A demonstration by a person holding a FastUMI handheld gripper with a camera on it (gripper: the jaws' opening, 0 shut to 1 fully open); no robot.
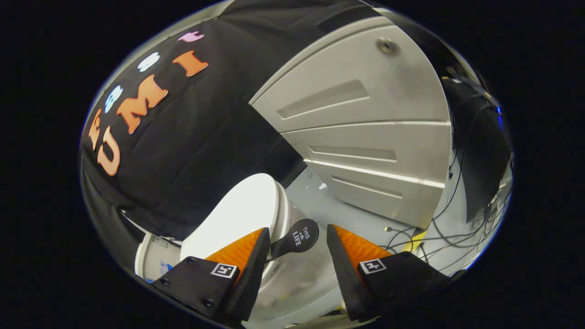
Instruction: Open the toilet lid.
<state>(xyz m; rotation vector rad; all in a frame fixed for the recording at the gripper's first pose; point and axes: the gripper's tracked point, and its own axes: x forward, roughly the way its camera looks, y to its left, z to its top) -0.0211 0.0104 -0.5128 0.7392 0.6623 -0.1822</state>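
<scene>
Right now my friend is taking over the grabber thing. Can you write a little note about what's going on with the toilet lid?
Gripper: fingers open, holding nothing, spread apart.
Black lift handle: round tab sticking out from the lid's edge, sitting between the two fingers, nearer the left one. I cannot tell if that finger touches it.
Toilet lid: white, looks raised off the bowl, seen at a tilt; how far open is hard to judge.
Nearby: grey panelled door beyond the toilet, cables on the floor by it.
Done: gripper lined up around the handle.
Left: close on the handle, swing the lid fully up, let go.
</scene>
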